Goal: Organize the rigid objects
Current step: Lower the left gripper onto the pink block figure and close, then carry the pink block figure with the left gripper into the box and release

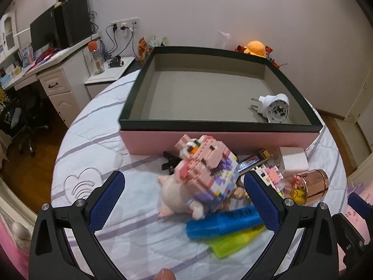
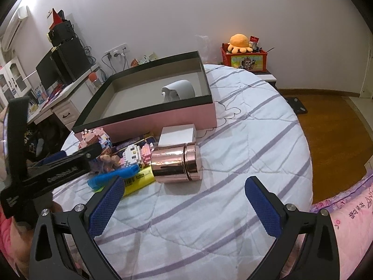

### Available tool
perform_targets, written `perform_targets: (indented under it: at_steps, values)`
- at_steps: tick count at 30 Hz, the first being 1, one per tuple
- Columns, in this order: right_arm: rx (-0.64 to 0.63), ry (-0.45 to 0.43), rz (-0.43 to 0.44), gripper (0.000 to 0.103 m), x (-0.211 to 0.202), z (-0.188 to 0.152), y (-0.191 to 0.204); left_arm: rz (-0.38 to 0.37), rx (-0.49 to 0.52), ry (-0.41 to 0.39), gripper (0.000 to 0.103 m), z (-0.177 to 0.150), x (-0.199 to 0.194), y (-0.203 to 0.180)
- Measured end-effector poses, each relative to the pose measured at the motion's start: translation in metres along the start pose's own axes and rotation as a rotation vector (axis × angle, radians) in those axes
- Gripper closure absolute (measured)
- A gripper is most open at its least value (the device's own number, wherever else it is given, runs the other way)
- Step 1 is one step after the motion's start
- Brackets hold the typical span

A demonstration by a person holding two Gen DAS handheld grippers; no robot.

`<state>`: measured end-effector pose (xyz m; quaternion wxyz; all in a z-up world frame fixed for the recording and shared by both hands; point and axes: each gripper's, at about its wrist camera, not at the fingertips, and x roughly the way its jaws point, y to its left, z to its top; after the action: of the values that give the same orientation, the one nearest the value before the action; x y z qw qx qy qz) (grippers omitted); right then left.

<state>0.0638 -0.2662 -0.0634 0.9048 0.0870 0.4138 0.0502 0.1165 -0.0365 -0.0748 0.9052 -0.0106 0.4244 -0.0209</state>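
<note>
A pink box with a dark rim [image 1: 219, 129] [image 2: 149, 116] stands on the round bed and holds a white plug device [image 1: 276, 108] [image 2: 179, 89]. In front of it lies a pile: a pink-and-purple brick figure [image 1: 207, 170] [image 2: 98, 138], a pink plush pig [image 1: 172, 192], blue [image 1: 223, 222] [image 2: 114, 177] and yellow [image 1: 233, 241] [image 2: 139, 179] highlighters, a rose-gold tin [image 1: 312, 186] [image 2: 176, 164] and a small white box [image 2: 177, 136]. My left gripper [image 1: 184, 201] is open just short of the brick figure. My right gripper [image 2: 184, 205] is open over bare bedding, near the tin.
The bed cover [image 2: 244, 126] is white with purple stripes. A second brick figure [image 2: 137, 154] lies in the pile. A white desk with a monitor [image 1: 44, 32] stands at the left, a nightstand [image 1: 109, 72] beside it. An orange plush [image 2: 240, 43] sits on a red box. Wooden floor [image 2: 331, 128] lies to the right.
</note>
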Motion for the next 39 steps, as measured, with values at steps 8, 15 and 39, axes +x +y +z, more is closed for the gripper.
perform_targets:
  at_steps: [8, 15, 39]
  values:
    - [-0.01, 0.019, 0.014, 0.0, 0.013, 0.009, 0.002, -0.02, 0.014, 0.04, 0.021, 0.005, 0.021, -0.007]
    - [0.001, 0.017, 0.003, 0.0, 0.019, 0.017, -0.003, -0.054, 0.022, 0.02, 0.047, 0.006, 0.018, -0.007]
    - [0.01, -0.059, 0.04, 0.0, 0.024, 0.079, 0.007, -0.083, 0.039, -0.113, 0.053, 0.076, -0.026, 0.013]
